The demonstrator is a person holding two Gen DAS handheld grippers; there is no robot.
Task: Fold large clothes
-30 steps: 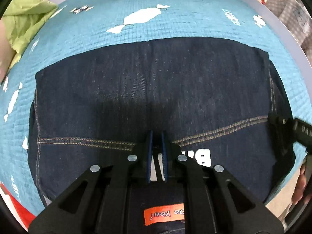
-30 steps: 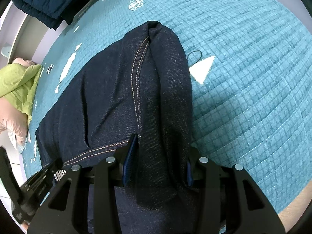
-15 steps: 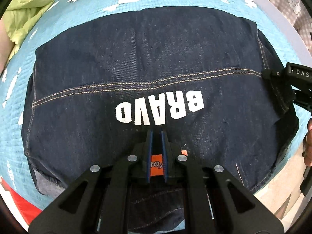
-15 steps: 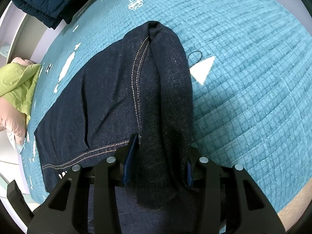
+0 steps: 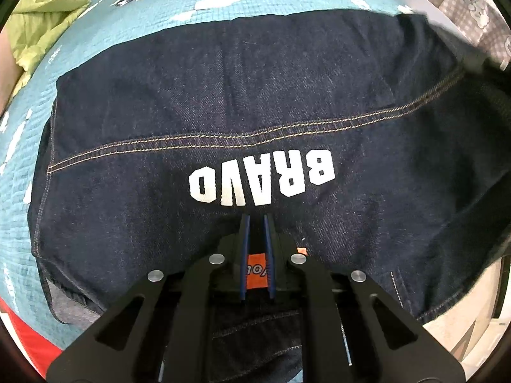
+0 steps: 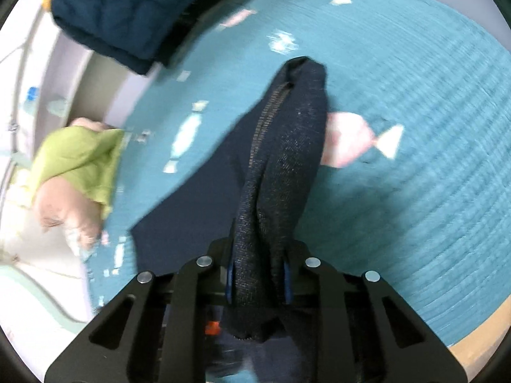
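Starting close in: the left gripper [image 5: 255,220] has its fingers [image 5: 244,239] nearly pressed together, with just a thin slot between them, and an orange label [image 5: 255,269] sits in that slot. Can't really tell if they're actually pinching the label or just sitting over it. Right past the tips is the denim jacket [image 5: 223,111], spread wide with white "BRAVO" lettering [image 5: 262,180] reading upside down and a double line of tan stitching [image 5: 255,132] running across above it.

Over on the right side, the right gripper [image 6: 257,274] is clamped on a thick bunched-up fold of the same jacket [image 6: 281,166], and that fold rises away from the fingers like a ridge. That view is pretty blurry though.

The jacket lies on a teal quilted bedspread [image 5: 143,22] with white fish-like shapes. Further back there's a lime green blanket [image 6: 80,156] at the left, and a folded navy quilted thing [image 6: 134,9] at the far edge.
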